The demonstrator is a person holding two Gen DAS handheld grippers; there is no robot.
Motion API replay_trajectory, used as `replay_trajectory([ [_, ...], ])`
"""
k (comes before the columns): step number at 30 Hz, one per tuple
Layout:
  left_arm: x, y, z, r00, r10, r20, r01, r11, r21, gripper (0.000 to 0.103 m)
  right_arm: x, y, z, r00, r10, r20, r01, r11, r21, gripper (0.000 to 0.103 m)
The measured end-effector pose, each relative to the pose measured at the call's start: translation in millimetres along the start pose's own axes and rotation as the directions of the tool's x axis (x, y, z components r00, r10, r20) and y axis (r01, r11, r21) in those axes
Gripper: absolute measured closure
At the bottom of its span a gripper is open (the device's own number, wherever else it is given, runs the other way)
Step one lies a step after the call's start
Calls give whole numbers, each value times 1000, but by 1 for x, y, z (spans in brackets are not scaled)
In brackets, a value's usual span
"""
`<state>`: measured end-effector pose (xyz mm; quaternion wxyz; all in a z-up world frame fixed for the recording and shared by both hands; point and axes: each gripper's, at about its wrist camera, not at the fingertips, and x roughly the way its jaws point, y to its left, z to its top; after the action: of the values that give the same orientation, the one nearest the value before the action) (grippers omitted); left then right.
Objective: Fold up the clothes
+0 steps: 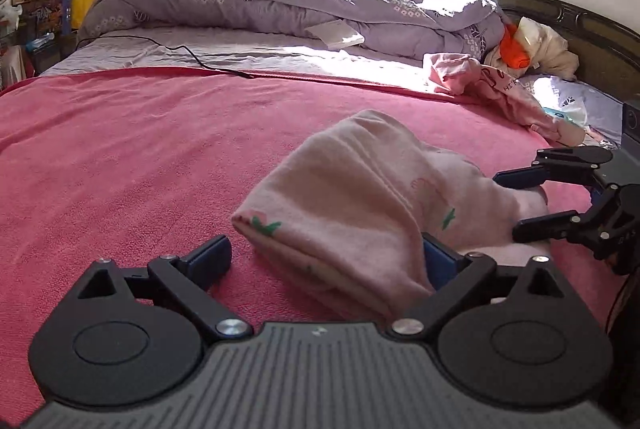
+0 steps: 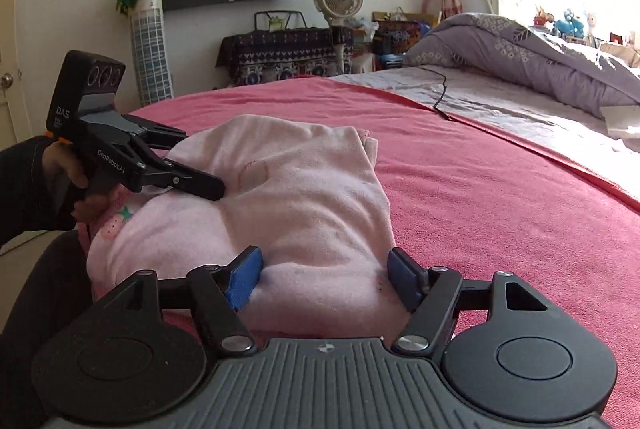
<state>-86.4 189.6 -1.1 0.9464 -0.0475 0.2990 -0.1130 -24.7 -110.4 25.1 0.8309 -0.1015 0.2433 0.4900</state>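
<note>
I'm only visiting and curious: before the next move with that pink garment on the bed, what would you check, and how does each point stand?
1. Left tool open: ok, its fingers stand wide apart.
2. Right tool open: ok, pads apart, cloth bulging between them.
3. Pink garment let go: cannot tell; cloth lies against a pad of each tool.
4. Garment neatly folded: not ok, it sits as a rumpled, puffy bundle.
5. Garment fully on the red blanket: ok.
6. More clothes waiting: ok, a pile lies by the headboard.
</note>
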Motion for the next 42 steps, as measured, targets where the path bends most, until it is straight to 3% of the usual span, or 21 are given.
replay_trajectory([
  [3,-19,17,-2,1000,-15,16,15,999,-41,3,-18,-15,-7,1000,-10,1,10,998,66,22],
  [5,-33,25,-2,999,13,32,-10,996,-86,3,-31,-29,-17,999,-42,-7,43,982,183,21],
  [6,-42,27,1,994,100,50,-94,990,-107,3,-40,-34,-21,998,-65,-12,66,964,259,21],
  [8,-58,31,8,964,251,92,-236,961,-145,6,-54,-43,-29,998,-67,0,61,915,399,21],
  [10,-72,28,15,944,292,151,-267,949,-169,7,-68,-49,-41,995,14,94,-63,840,539,21],
  [12,-78,11,19,953,217,212,-191,972,-136,6,-72,-52,-50,981,72,179,-171,753,636,21],
  [14,-75,-18,25,961,143,236,-139,990,-33,6,-60,-55,-54,973,105,208,-225,658,719,21],
  [17,-60,-66,26,967,76,244,-114,982,147,4,-33,-58,-49,988,59,141,-147,617,773,21],
  [19,-42,-84,25,973,52,225,-101,972,213,4,-19,-58,-39,993,40,111,-111,616,780,20],
  [21,-22,-85,22,982,72,177,-106,976,192,4,-7,-57,-30,996,32,85,-86,624,777,25],
  [22,-12,-80,20,985,92,145,-116,979,166,4,-2,-55,-28,996,39,80,-87,624,777,36],
  [23,-6,-75,18,985,115,126,-133,980,145,5,-1,-58,-31,996,40,85,-92,598,796,49],
  [26,-3,-63,5,983,141,119,-155,980,123,5,-1,-68,-39,993,42,114,-119,516,848,71],
  [28,-9,-63,7,981,142,128,-159,979,128,5,-3,-82,-43,989,32,145,-143,468,872,76],
  [30,-6,-67,16,978,151,144,-172,974,146,5,-2,-94,-37,986,13,167,-153,467,871,78],
  [34,8,-73,35,975,142,171,-170,972,163,4,1,-118,-12,980,-31,196,-153,508,847,79],
  [39,37,-75,32,984,145,104,-162,972,173,1,21,-158,8,986,-100,132,-56,549,834,79],
  [42,50,-69,23,992,121,48,-126,982,142,1,52,-180,-2,997,-80,10,35,544,839,75],
])
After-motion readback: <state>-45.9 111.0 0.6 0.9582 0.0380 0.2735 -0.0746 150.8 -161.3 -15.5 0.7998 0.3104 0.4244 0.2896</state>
